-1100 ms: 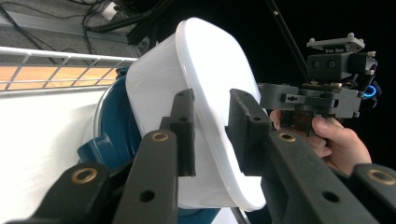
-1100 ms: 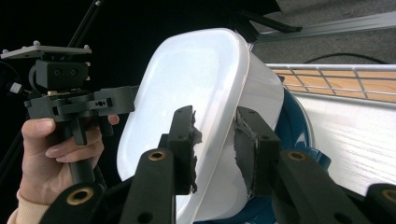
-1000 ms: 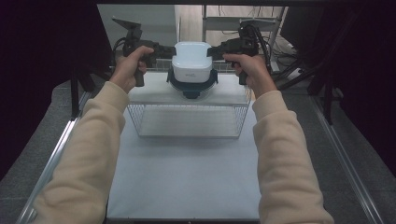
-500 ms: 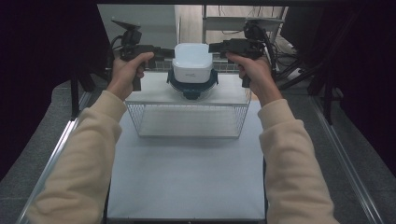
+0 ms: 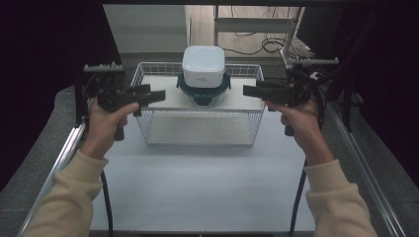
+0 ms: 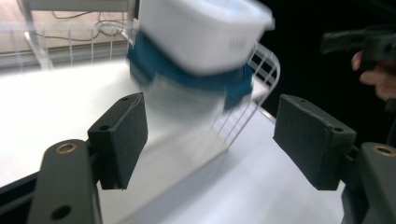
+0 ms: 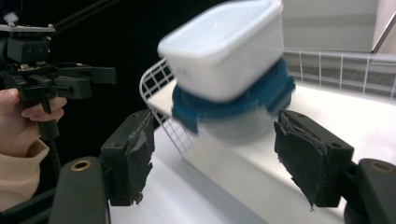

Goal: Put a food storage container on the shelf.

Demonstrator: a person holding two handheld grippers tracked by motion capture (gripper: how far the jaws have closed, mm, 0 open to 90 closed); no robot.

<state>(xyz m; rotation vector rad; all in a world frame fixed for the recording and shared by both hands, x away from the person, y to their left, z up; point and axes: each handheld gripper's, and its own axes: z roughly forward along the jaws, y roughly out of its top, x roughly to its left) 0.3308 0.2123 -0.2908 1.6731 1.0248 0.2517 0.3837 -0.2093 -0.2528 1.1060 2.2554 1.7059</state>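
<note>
High view: a white square tub (image 5: pixel 203 65) sat stacked on a round glass container with a dark teal clip lid (image 5: pixel 203 88), both on the white shelf board (image 5: pixel 237 101) topping a wire basket rack (image 5: pixel 200 129) at the far middle of the table (image 5: pixel 197 187). What the white tub holds could not be told; the glass bowl looked empty through its wall. Left gripper (image 5: pixel 154 95) stood left of the stack, right gripper (image 5: pixel 249 91) right of it, each well apart from it and pointing inward, jaws open on nothing. The jaws had just been opening. Judged: stack set down on the shelf and let go, hands drawing out sideways

Left gripper view: both black pads (image 6: pixel 122 135) spread wide, nothing between them. Stack (image 6: pixel 201 56) ahead, blurred, teal lid under the white tub; rack wire at its far edge. The other hand with its gripper (image 6: pixel 369 46) showed at far right

Right gripper view: pads (image 7: pixel 130 158) worn and ragged, wide apart, empty. Stack (image 7: pixel 229 70) blurred between and beyond them, on the shelf; opposite gripper (image 7: pixel 60 77) at left
</note>
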